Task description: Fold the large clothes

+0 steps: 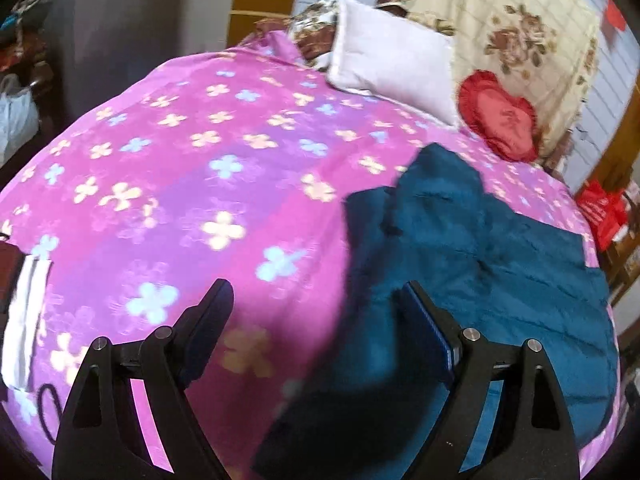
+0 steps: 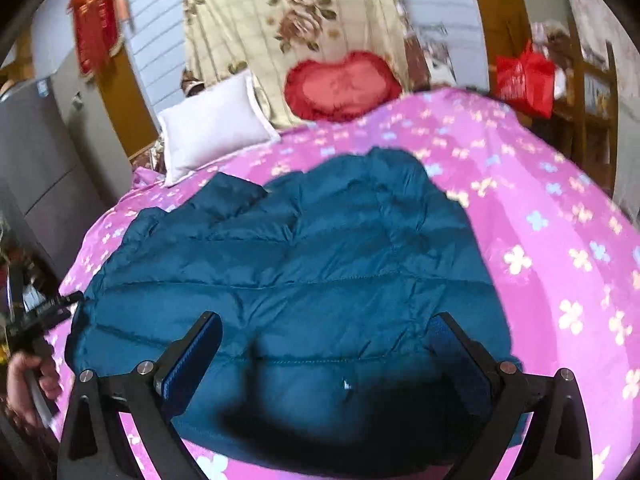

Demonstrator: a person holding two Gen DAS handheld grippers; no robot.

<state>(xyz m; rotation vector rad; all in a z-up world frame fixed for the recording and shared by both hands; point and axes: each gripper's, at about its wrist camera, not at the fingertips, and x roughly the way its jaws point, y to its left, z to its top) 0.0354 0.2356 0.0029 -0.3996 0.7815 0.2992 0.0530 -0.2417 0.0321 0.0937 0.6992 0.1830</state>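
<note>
Now both claws are hanging spread wide and holding nothing, the right claw (image 2: pixel 324 344) over the teal puffer jacket (image 2: pixel 304 264) lying rumpled on the bed (image 2: pixel 560 240), the left claw (image 1: pixel 316 304) hovering at its side edge. Pinching a hem corner looks best, and I'd judge there's plenty of open bedspread toward the white pillow (image 1: pixel 392 68) for the fold.

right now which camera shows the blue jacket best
The right wrist view: the blue jacket lies almost whole and centred on the bed. The left wrist view shows only part of it, off to the right and cut by the right finger.
</note>
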